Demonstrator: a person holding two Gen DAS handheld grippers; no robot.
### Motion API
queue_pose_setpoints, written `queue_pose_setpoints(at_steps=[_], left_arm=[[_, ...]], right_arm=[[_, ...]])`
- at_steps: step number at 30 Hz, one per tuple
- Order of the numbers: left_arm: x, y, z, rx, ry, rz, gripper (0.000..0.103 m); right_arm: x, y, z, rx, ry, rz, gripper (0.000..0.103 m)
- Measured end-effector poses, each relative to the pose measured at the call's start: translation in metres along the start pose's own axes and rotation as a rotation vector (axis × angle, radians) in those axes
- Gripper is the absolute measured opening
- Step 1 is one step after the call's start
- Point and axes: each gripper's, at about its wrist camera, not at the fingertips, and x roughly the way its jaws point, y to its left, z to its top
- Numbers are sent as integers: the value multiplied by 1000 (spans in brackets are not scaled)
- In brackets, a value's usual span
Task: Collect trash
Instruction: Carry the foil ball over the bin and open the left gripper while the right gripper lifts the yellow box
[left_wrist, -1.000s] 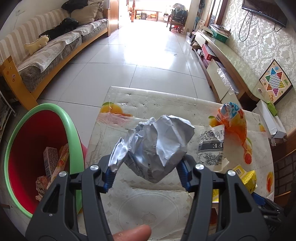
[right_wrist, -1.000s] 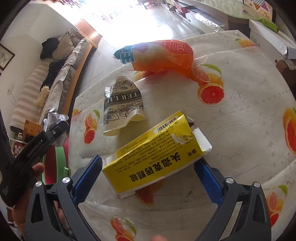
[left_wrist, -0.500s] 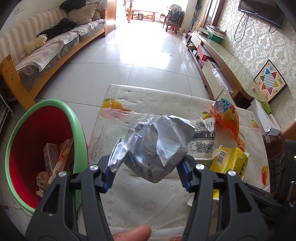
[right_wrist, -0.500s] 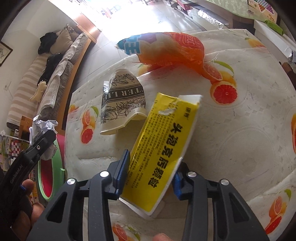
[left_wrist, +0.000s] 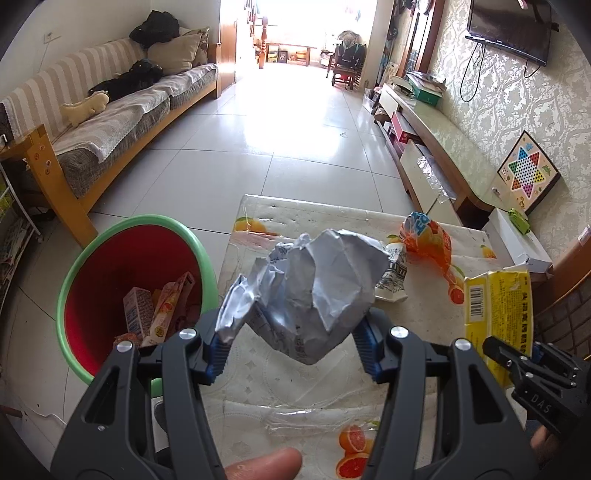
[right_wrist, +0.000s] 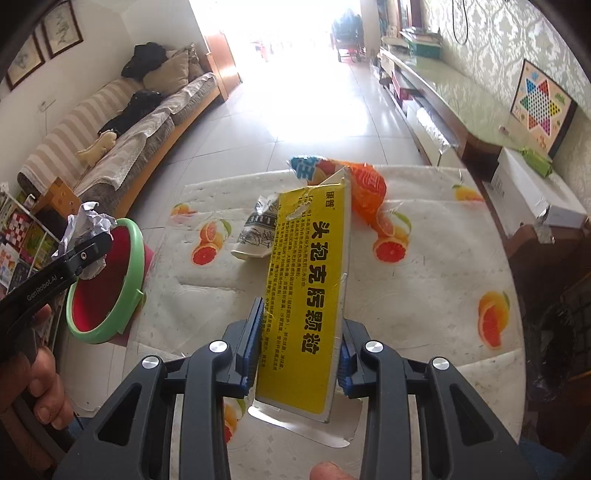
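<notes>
Our left gripper (left_wrist: 291, 354) is clenched on a crumpled silver foil wrapper (left_wrist: 314, 291) at the frame centre. The green-rimmed red bin (left_wrist: 99, 266) lies to its lower left, so this hand is nearer. Our right gripper (right_wrist: 297, 354) grasps a flat yellow carton (right_wrist: 308, 291), long axis pointing up the frame, printed with black Chinese characters. "GenRobot.AI" is readable on the left gripper's side.

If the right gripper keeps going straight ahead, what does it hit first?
Probably the crumpled printed paper cup on the table, then the orange snack bag; depth is unclear behind the held yellow box.
</notes>
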Motion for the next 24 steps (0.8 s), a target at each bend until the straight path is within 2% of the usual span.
queue_pose_setpoints(at_steps=[5, 12, 24], left_arm=[[-28, 14, 1, -18, -39, 25, 55], [-54, 41, 5, -47, -76, 70, 55], [-45, 105, 2, -143, -61, 150, 55]], right_arm=[[-27, 36, 14, -91, -84, -4, 31], [-47, 71, 31, -158, -142, 38, 31], [-32, 136, 49, -248, -157, 111, 32]])
